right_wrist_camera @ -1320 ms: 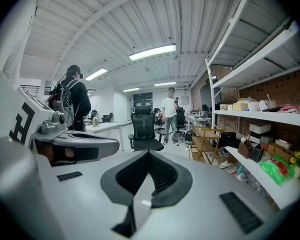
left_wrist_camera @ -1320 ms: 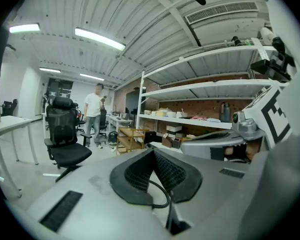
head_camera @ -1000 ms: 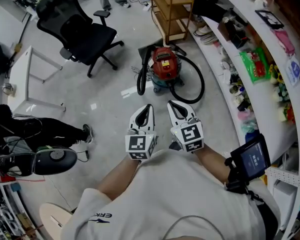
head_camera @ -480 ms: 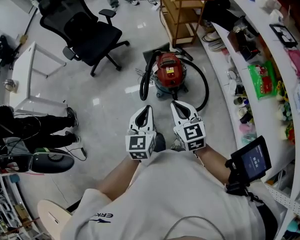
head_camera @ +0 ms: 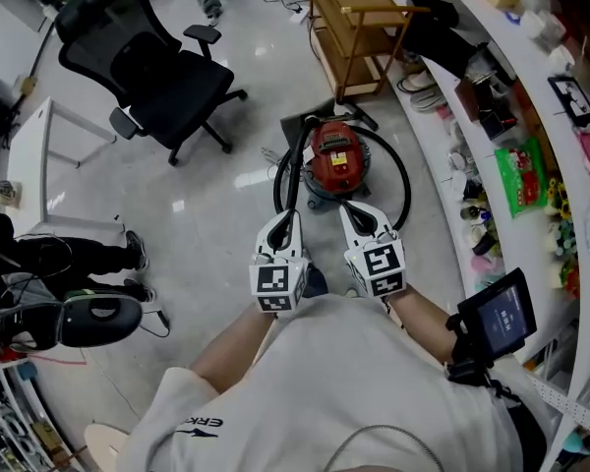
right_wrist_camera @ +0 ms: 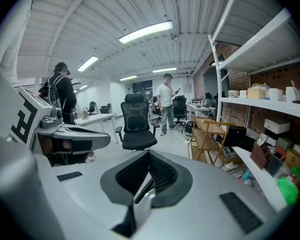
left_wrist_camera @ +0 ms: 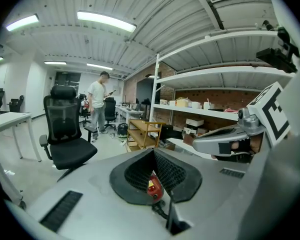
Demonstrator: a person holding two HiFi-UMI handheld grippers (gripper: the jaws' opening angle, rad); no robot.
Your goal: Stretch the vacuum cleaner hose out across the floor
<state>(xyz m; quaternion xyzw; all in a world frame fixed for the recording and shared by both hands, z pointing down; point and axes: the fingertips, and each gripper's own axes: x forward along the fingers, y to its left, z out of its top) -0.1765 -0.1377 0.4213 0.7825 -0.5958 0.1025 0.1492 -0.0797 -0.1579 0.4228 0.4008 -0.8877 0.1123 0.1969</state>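
One unreadable label tops red vacuum cleaner.

Floor: vacuum cleaner, hose, office chair.

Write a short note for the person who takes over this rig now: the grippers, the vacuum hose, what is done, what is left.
Left gripper: shut, empty, held in the air in front of the person's chest.
Right gripper: shut, empty, beside it.
The red vacuum cleaner stands on the floor just ahead of both grippers, near the wooden shelf unit. Its black hose lies looped around the body.
Done: nothing; neither gripper touches the hose.
Left: probably open one gripper, take the hose and pull it out across the floor.
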